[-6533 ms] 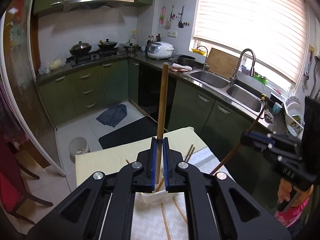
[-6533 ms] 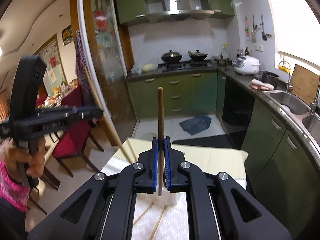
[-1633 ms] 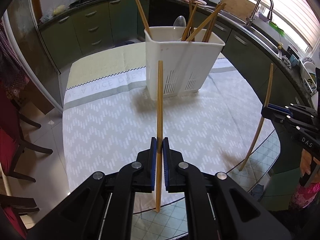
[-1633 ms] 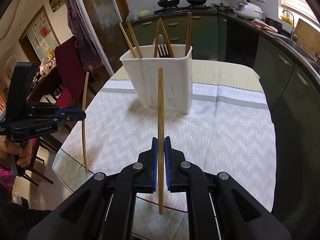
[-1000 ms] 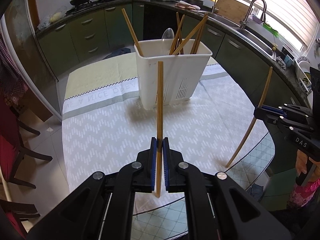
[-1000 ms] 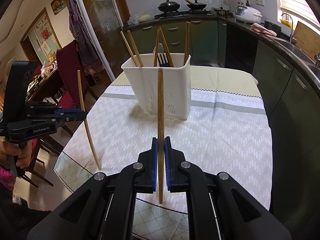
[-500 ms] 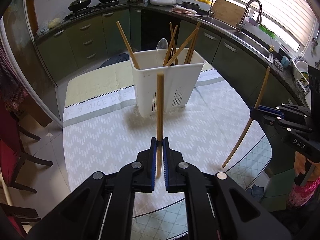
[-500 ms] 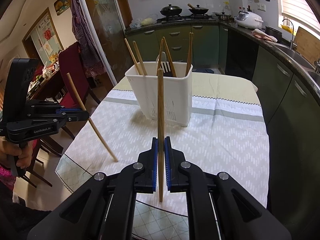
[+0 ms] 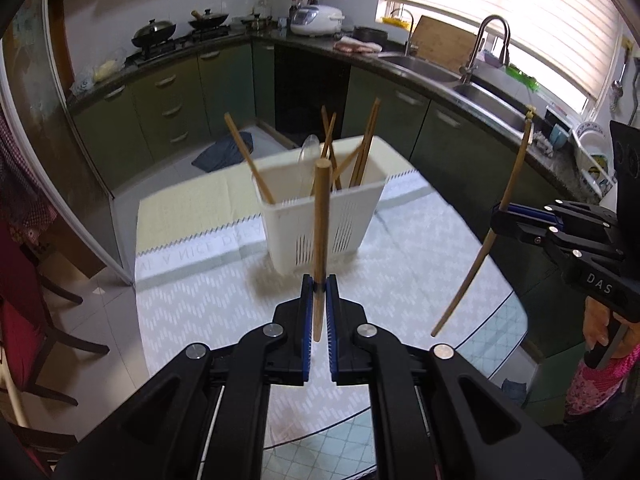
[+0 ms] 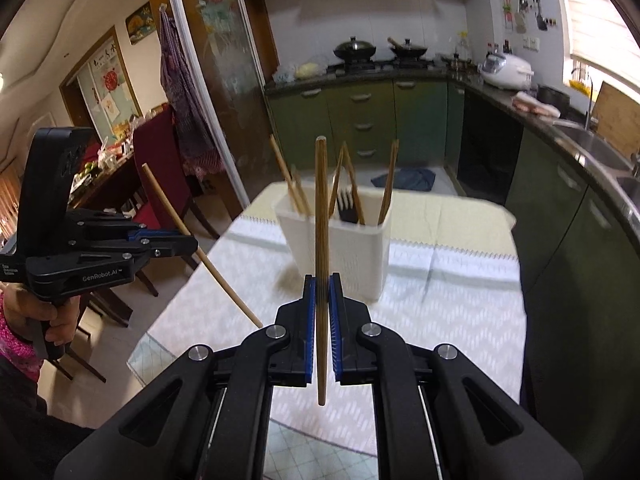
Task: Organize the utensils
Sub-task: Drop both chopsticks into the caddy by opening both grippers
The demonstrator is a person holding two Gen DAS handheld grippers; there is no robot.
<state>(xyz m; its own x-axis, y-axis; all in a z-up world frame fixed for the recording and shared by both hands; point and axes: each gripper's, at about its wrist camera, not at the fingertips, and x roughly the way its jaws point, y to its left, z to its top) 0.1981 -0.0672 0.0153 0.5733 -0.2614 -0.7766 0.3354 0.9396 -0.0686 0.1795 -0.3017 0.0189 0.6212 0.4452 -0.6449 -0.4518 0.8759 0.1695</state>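
A white utensil holder (image 9: 320,216) stands on the table, holding several wooden chopsticks, a spoon and a black fork (image 10: 347,208). My left gripper (image 9: 319,286) is shut on a wooden chopstick (image 9: 320,224), held upright in the air short of the holder. My right gripper (image 10: 321,284) is shut on another wooden chopstick (image 10: 321,216), also upright and short of the holder (image 10: 340,252). Each gripper shows in the other's view: the right one (image 9: 502,218) at the right with its tilted chopstick (image 9: 496,224), the left one (image 10: 188,242) at the left.
The table carries a white patterned cloth (image 9: 224,304) over a glass top (image 9: 488,344). Dark red chairs (image 10: 160,168) stand to the left. Green kitchen cabinets (image 9: 168,108), a stove and a sink (image 9: 472,88) line the far walls.
Both grippers have lifted and tilted upward, so the holder sits lower and farther in both views. The chopsticks stay clamped; the one seen in the left gripper leans more.
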